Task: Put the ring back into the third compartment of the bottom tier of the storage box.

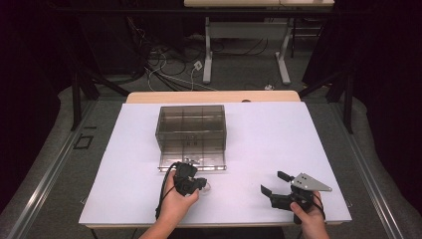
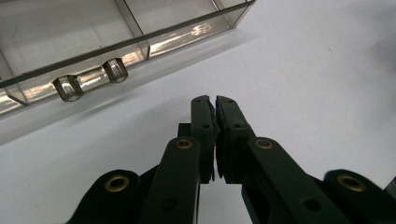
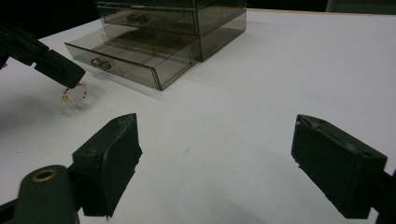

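Right gripper view: the left gripper (image 3: 70, 79) enters at upper left with a small ring of pinkish beads, a bracelet (image 3: 74, 94), hanging from its tip just above the white table (image 3: 261, 93). In the left gripper view its jaws are pressed together, so it grips the bracelet by a thin part of the loop, though the loop itself is hidden there.

Bracelet: judged very light, limp and thin. It should swing freely and could slip from flat pads, so pinching across the strand seems best.

Next outward, in the upper middle of the frame, stands the smoky clear drawer box (image 3: 187, 28), its bottom drawer (image 3: 126, 58) pulled open.

The right gripper (image 1: 278, 188), lower right of the high view, rests with jaws wide apart, holding nothing.
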`<move>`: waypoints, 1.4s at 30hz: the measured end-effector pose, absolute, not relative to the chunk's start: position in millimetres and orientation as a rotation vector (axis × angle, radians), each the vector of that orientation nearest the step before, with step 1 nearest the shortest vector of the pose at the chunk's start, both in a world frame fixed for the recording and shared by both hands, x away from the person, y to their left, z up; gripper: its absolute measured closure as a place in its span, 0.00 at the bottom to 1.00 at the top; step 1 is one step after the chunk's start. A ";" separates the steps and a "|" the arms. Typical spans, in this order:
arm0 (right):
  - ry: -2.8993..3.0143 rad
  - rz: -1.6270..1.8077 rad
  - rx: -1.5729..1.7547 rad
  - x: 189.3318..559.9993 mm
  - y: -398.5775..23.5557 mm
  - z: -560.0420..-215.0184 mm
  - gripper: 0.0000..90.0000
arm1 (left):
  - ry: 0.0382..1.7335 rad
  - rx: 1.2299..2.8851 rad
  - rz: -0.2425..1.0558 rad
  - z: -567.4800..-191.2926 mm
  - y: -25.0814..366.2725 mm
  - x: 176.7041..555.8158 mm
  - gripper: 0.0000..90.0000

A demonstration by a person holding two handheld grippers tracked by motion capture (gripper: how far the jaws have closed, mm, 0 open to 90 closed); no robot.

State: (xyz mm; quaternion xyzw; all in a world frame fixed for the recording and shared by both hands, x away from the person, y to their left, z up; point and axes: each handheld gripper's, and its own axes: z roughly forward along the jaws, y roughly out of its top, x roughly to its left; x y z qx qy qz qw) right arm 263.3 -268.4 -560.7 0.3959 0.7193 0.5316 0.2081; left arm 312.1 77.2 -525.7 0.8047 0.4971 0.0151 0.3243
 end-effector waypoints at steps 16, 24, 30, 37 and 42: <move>1.997 1.482 1.101 263.1 -268.5 -560.7 0.16 | 1.296 2.076 0.066 -516.9 76.9 317.1 0.97; 1.995 1.479 1.106 263.1 -268.9 -560.6 0.17 | 1.288 2.050 0.083 -512.9 77.5 319.4 0.97; 1.998 1.477 1.104 263.0 -268.8 -560.4 0.16 | 1.293 2.027 0.093 -509.6 78.9 321.5 0.97; 1.997 1.479 1.109 262.9 -268.5 -560.4 0.16 | 1.293 2.004 0.114 -505.5 79.9 324.4 0.97; 2.000 1.478 1.102 263.1 -268.9 -560.6 0.16 | 1.297 1.994 0.128 -503.3 80.0 326.9 0.97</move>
